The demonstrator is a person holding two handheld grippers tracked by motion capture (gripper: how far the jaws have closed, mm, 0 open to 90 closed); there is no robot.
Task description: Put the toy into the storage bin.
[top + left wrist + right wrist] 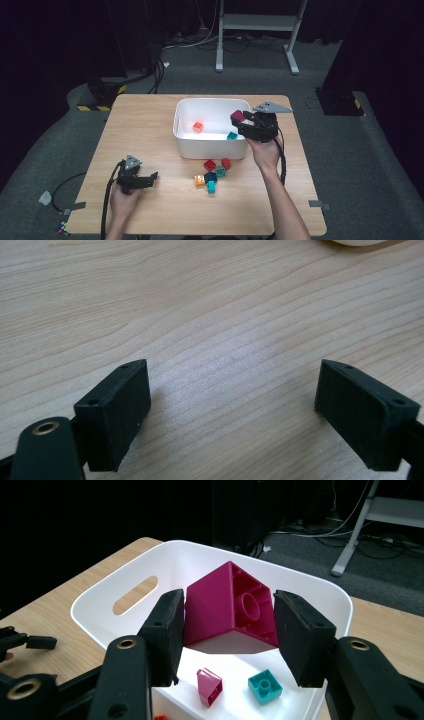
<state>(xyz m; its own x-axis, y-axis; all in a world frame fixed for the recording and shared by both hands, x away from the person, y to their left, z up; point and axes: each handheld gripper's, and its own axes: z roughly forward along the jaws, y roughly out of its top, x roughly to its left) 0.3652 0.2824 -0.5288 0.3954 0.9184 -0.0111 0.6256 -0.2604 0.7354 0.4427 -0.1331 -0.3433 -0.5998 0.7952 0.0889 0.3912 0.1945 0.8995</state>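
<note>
My right gripper [240, 123] hangs over the right end of the white bin [210, 101], shut on a large magenta brick [237, 116]. In the right gripper view the magenta brick [230, 610] sits tilted between the two pads, hollow underside toward the camera, above the bin [100, 592]. Inside the bin lie an orange brick [198, 127] and a teal brick [232, 135]; the teal brick [265, 686] rests beside a small magenta piece [209, 686]. My left gripper [150, 177] rests low over the table at the left, open, with bare wood between its jaws [232, 405].
A cluster of loose bricks lies on the table just in front of the bin: two red ones [210, 164], a teal one [220, 172], an orange one [199, 181] and a cyan one [211, 187]. A white metal stand [257, 22] is on the floor beyond the table.
</note>
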